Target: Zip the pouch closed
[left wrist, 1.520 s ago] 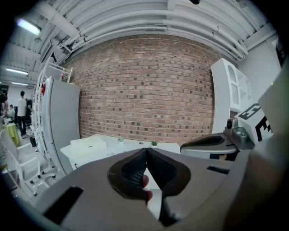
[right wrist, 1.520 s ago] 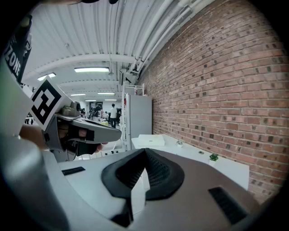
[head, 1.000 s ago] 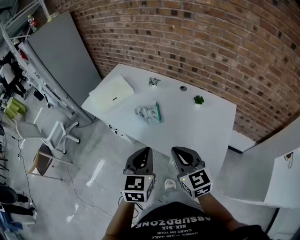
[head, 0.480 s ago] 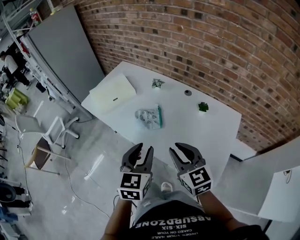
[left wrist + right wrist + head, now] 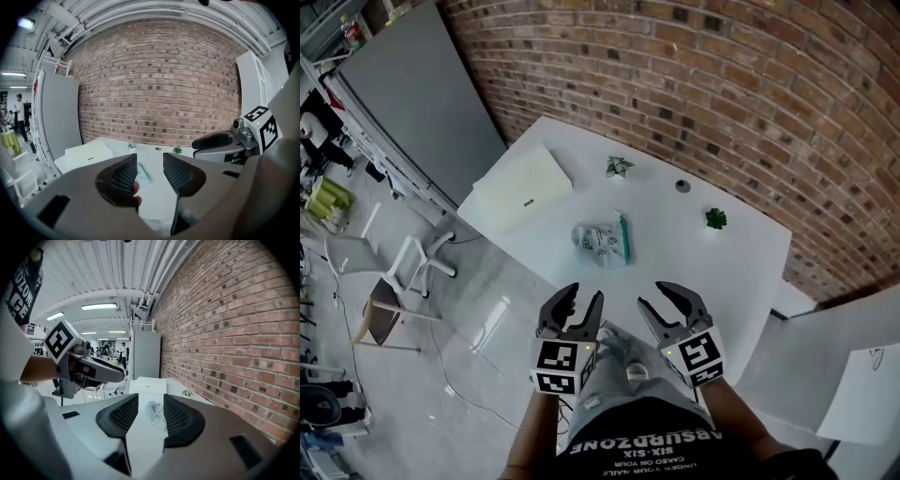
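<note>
Held left gripper (image 5: pixel 581 294) and right gripper (image 5: pixel 660 296) short of tabletop's (image 5: pixel 712 272) near edge, fingers (image 5: pixel 123 180) just opened wide, holding nothing, pouch (image 5: pixel 602 244) well ahead at mid-tabletop, bare surface all round.

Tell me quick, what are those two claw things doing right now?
Left gripper: open, holding nothing, just been opening.
Right gripper: open, holding nothing, just been opening.

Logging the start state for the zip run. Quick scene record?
pouch: lies mid white table, green zipper edge on its right in the head view
zipper state: too small to tell
left gripper: jaws just opened, apart, nothing between, short of the table
right gripper: jaws just opened, apart, nothing between
also on table: flat white box, green plant, small round object
</note>
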Available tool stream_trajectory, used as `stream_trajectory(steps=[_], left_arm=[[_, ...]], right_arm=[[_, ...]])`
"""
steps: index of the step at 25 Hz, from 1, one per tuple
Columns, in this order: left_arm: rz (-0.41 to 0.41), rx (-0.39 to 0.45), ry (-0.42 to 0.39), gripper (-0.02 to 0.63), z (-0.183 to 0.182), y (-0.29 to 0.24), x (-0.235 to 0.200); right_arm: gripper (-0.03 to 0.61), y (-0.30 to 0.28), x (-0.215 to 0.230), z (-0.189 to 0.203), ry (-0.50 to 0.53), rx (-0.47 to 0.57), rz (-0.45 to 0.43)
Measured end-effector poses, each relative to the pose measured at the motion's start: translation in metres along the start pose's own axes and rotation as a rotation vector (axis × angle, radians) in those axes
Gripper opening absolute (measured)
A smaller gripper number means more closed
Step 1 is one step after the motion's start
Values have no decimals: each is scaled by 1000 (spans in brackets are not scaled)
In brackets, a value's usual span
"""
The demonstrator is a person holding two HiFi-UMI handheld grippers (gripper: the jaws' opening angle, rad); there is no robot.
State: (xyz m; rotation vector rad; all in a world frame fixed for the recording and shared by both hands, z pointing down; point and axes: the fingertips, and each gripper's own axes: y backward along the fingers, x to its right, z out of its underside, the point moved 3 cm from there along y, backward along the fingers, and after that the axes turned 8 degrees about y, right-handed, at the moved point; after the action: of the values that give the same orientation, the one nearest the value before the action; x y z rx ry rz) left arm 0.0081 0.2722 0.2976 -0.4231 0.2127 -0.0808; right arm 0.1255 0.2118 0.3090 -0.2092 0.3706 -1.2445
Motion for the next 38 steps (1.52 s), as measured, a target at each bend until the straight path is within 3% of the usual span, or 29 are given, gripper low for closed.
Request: stream_trajectory(steps=[13, 22, 38], left_arm=[[110, -89, -47, 155, -32, -68, -60], [209, -149, -106, 155, -30, -100, -85], [267, -212, -176, 155, -17, -146, -105]], right_arm=[[164, -78, 37, -4, -25, -75, 16], [164, -112, 53, 9, -40, -136, 67], [163, -139, 65, 42, -61, -204, 120]])
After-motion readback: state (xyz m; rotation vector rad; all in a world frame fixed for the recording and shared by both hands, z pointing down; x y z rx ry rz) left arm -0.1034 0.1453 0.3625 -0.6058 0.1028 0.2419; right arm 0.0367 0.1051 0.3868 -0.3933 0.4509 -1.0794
